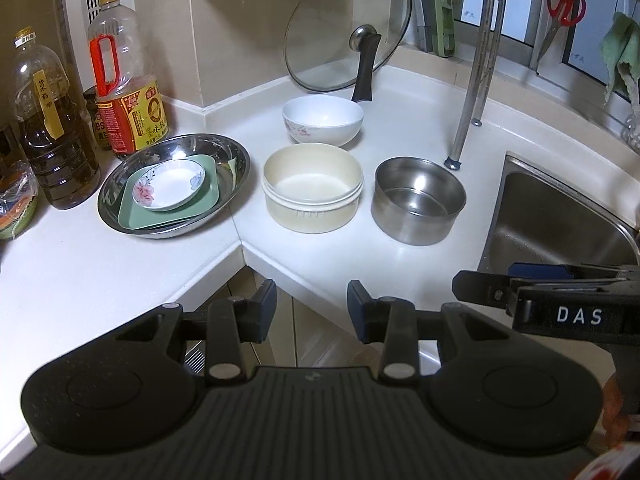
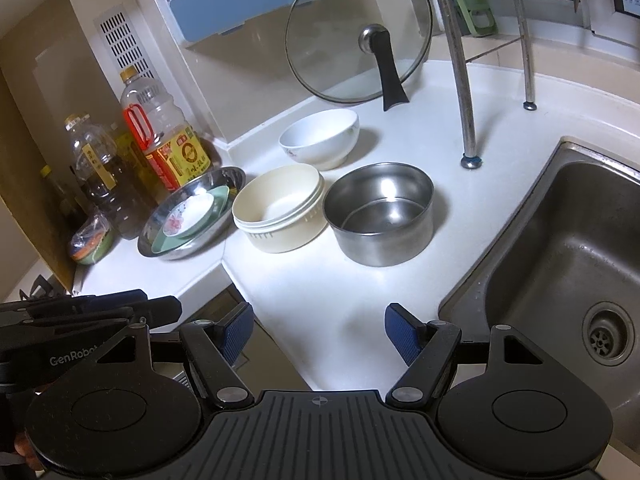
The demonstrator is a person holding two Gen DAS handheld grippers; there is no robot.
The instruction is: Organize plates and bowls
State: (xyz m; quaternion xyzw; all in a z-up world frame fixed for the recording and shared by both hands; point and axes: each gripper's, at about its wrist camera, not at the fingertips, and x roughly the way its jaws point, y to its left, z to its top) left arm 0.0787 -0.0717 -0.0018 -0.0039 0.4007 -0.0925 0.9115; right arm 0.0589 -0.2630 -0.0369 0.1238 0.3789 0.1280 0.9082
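A steel plate [image 1: 236, 160] on the white counter holds a green square plate [image 1: 132, 216] with a small floral saucer [image 1: 170, 184] on top. Right of it stand a cream bowl [image 1: 312, 188], a white floral bowl [image 1: 322, 118] behind it, and a steel bowl [image 1: 418, 200]. The same things show in the right wrist view: steel plate [image 2: 160, 216], green plate [image 2: 168, 242], saucer [image 2: 188, 216], cream bowl [image 2: 278, 208], white bowl [image 2: 318, 138], steel bowl [image 2: 380, 212]. My left gripper [image 1: 312, 312] is open and empty over the counter's front edge. My right gripper [image 2: 318, 338] is open and empty, near the counter's front.
A glass pot lid [image 1: 348, 28] leans on the back wall. Oil bottles [image 1: 124, 80] stand at the left. A steel sink [image 2: 560, 272] is at the right, with rack legs [image 1: 476, 72] behind it. The right gripper shows in the left wrist view [image 1: 560, 300].
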